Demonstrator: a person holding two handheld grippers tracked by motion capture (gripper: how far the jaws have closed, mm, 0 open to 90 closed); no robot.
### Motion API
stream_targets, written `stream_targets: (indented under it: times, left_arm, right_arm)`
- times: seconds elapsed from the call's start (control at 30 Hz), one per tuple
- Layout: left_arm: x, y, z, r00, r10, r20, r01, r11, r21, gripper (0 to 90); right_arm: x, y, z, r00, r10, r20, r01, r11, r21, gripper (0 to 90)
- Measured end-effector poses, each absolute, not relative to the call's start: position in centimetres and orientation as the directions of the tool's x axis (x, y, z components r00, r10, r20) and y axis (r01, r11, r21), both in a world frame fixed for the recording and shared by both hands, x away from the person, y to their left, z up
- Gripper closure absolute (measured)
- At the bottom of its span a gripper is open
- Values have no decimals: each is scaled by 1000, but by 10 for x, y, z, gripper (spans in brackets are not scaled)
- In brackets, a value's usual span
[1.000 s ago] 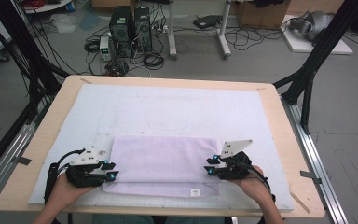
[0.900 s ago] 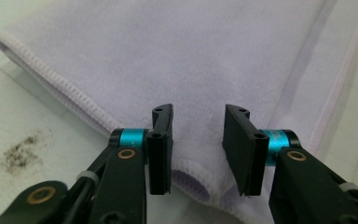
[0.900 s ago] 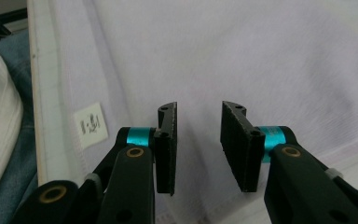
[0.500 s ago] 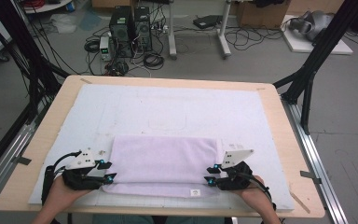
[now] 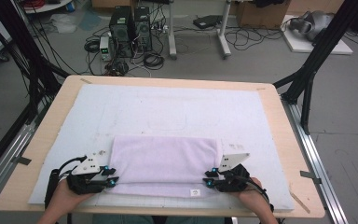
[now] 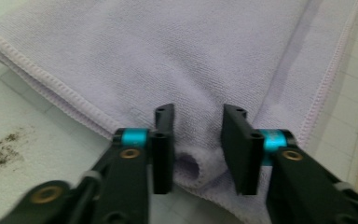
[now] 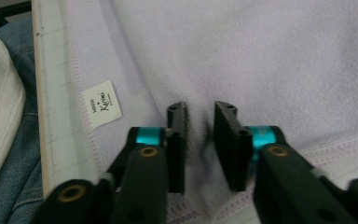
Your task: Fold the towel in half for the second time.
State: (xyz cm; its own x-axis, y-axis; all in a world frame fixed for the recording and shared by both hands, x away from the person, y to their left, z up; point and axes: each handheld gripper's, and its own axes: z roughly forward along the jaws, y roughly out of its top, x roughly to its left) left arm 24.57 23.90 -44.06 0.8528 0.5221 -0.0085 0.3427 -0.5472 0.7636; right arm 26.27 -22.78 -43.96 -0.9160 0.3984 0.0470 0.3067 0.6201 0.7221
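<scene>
Towel: we are working a folded towel (image 5: 165,165), its long axis lying across the bench (image 5: 279,140).
Left hand-held gripper (image 6: 196,140): closing on the towel's left end.
Right hand-held gripper (image 7: 199,140): closing on the right end, equally near.

Pale lilac towel (image 5: 165,163) with white label (image 7: 102,104), on white gridded mat (image 5: 177,109) over light wood table (image 5: 46,116), black-and-cyan grippers.

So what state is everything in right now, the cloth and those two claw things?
Lilac towel: folded, flat on the mat, near edge bunched.
Left gripper: jaws just closing, towel fold between them.
Right gripper: jaws just closing, towel fold between them.
White label: lying flat.
Mat: spread flat, stained.
</scene>
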Motion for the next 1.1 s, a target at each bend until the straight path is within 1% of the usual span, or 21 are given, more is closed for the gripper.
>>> stream_targets:
  times: [0.07, 0.13, 0.2, 0.27, 0.4, 0.5, 0.53, 0.57, 0.6, 0.63, 0.67, 0.7, 0.77, 0.93, 1.1]
  left_arm:
    - [245, 238, -440, 854, 520, -1, 337, -553, 762, 808]
    - [245, 239, -439, 849, 528, -3, 341, -544, 767, 837]
    - [244, 242, -434, 843, 537, 4, 336, -533, 777, 844]
    - [244, 246, -427, 838, 546, -2, 335, -511, 792, 844]
    - [237, 251, -405, 836, 549, 23, 302, -493, 816, 844]
    - [226, 253, -400, 849, 528, 29, 291, -512, 808, 843]
    - [223, 253, -404, 859, 512, 8, 305, -523, 796, 835]
    - [221, 254, -408, 861, 509, -7, 321, -531, 784, 796]
    - [220, 255, -412, 859, 512, -12, 330, -536, 777, 710]
    - [220, 256, -417, 853, 521, -27, 347, -527, 776, 641]
    - [221, 257, -421, 847, 531, -38, 360, -520, 775, 586]
    - [223, 259, -424, 843, 536, -49, 369, -509, 778, 557]
    - [226, 259, -427, 839, 542, -52, 371, -498, 784, 562]
    - [230, 254, -428, 842, 537, -51, 364, -496, 788, 564]
    - [241, 249, -419, 836, 546, -53, 360, -474, 804, 524]
  right_arm:
    - [264, -226, -439, -918, 393, 47, 305, 626, 718, 828]
    - [264, -224, -437, -923, 384, 35, 292, 636, 714, 845]
    - [264, -226, -434, -923, 383, 37, 291, 633, 718, 850]
    - [265, -230, -426, -923, 384, 37, 283, 607, 742, 851]
    - [260, -236, -401, -929, 369, 28, 254, 582, 773, 850]
    - [249, -234, -384, -952, 306, 15, 206, 603, 771, 842]
    - [247, -234, -384, -958, 284, 34, 208, 609, 765, 823]
    - [244, -233, -386, -966, 247, 76, 217, 616, 757, 777]
    - [243, -233, -390, -965, 243, 98, 232, 620, 750, 716]
    - [243, -233, -393, -963, 247, 110, 243, 616, 749, 703]
    - [244, -234, -396, -962, 247, 116, 247, 606, 756, 689]
    - [245, -235, -399, -958, 257, 126, 259, 592, 763, 676]
    - [250, -235, -406, -947, 287, 142, 289, 575, 766, 661]
    - [255, -233, -421, -941, 306, 145, 308, 595, 743, 644]
    - [269, -238, -415, -924, 362, 125, 322, 557, 766, 593]
